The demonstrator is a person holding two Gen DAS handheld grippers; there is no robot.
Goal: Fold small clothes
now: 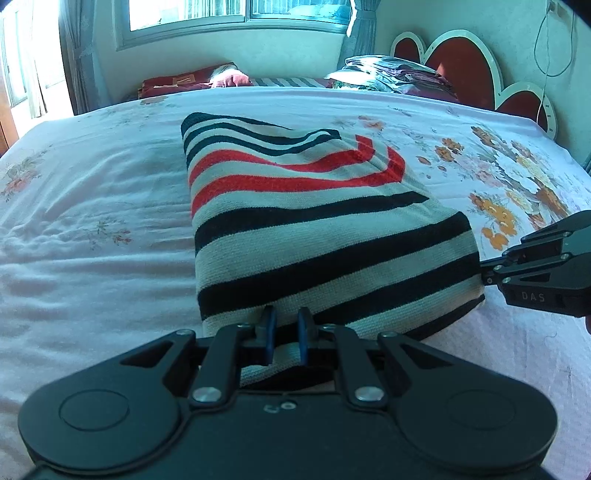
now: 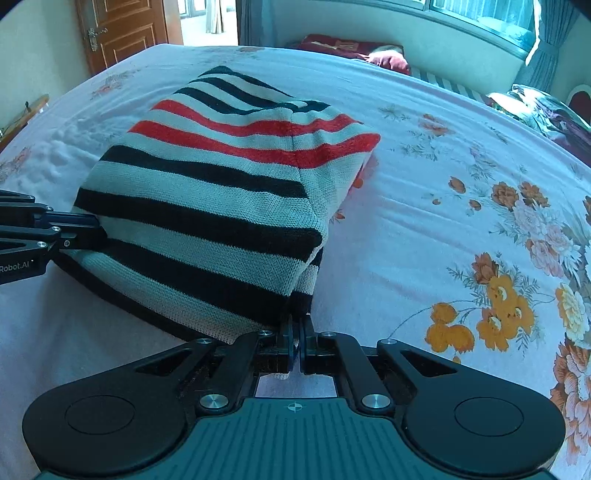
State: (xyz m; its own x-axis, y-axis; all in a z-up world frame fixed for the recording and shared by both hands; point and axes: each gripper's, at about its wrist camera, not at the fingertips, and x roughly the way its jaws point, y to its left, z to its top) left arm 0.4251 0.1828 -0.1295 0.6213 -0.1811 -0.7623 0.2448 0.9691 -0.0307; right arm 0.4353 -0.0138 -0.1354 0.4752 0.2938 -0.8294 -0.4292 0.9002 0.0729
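Observation:
A knitted sweater (image 1: 295, 221) in white, black and red stripes lies folded into a thick rectangle on the bed. In the left wrist view my left gripper (image 1: 286, 328) is shut on its near hem, with a band of fabric pinched between the blue pads (image 1: 267, 326). My right gripper (image 1: 489, 275) grips the sweater's near right corner. In the right wrist view the sweater (image 2: 221, 192) fills the middle. My right gripper (image 2: 296, 332) is shut on its nearest corner. My left gripper (image 2: 98, 234) comes in from the left edge and holds the hem.
The bed sheet (image 1: 92, 221) is pale, with orange flowers (image 2: 498, 306) on the right side. A red headboard (image 1: 465, 62), a pile of bedding (image 1: 395, 74) and a maroon pillow (image 1: 177, 81) lie beyond. A wooden door (image 2: 122, 29) stands past the bed's far corner.

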